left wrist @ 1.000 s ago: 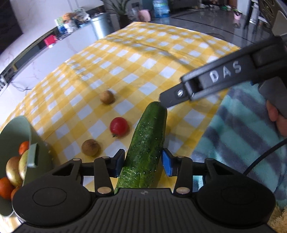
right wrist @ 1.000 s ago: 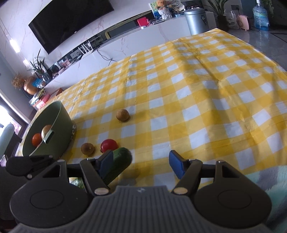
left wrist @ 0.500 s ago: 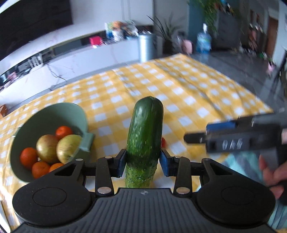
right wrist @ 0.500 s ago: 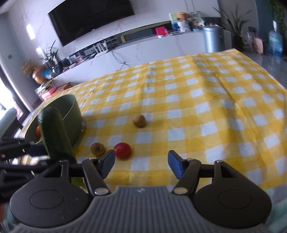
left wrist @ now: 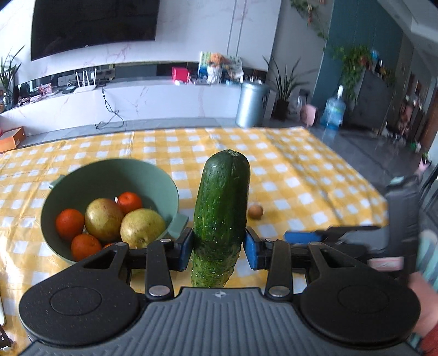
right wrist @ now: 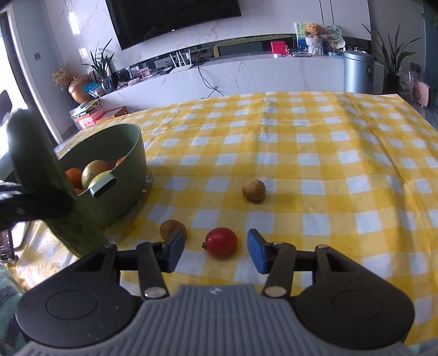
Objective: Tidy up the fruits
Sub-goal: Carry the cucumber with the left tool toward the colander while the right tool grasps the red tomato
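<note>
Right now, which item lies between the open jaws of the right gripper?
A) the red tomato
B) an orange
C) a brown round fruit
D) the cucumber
A: in the right wrist view the red tomato lies on the checked cloth between the open jaws of the right gripper, ungripped.

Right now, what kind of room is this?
Most likely a home living room. A big flat-screen TV hangs on the marble-look wall, a teddy bear sits on the long ledge below it, and houseplants stand near a table with a yellow checked tablecloth.
</note>
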Demonstrator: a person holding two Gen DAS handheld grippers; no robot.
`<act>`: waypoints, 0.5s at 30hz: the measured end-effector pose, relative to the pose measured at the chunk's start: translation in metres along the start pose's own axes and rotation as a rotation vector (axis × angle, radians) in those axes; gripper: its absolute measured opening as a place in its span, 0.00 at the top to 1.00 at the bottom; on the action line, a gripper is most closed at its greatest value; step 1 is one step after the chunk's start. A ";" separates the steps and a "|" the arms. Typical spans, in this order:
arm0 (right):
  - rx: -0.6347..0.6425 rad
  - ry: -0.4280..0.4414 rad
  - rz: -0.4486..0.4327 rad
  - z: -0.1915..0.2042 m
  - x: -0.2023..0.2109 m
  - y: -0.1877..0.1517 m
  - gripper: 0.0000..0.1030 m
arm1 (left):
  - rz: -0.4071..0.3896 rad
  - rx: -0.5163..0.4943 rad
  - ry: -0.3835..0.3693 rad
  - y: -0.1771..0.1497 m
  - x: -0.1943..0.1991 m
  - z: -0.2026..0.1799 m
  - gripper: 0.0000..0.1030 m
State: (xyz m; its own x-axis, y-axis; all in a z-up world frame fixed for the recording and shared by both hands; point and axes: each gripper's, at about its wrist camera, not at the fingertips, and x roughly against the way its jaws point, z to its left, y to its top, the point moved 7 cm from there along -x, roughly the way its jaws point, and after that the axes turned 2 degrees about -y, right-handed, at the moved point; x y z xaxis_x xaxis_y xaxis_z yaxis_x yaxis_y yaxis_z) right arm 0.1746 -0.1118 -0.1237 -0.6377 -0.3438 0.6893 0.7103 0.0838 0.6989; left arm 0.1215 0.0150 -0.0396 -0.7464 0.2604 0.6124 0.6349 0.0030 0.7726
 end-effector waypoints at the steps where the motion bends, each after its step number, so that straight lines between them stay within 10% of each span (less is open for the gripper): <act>1: -0.003 -0.002 0.009 0.000 -0.004 0.001 0.57 | -0.013 0.012 -0.003 0.003 0.004 0.002 0.57; 15: -0.011 -0.031 0.088 0.003 -0.033 0.000 0.60 | -0.142 0.132 0.129 0.048 0.027 0.064 0.57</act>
State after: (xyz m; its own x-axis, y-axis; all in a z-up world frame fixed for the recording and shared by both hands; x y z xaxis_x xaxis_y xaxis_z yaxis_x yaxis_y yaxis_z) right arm 0.1946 -0.0972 -0.1463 -0.5816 -0.3067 0.7534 0.7669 0.1021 0.6336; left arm 0.1445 0.0837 0.0030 -0.8443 0.1224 0.5217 0.5356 0.1588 0.8294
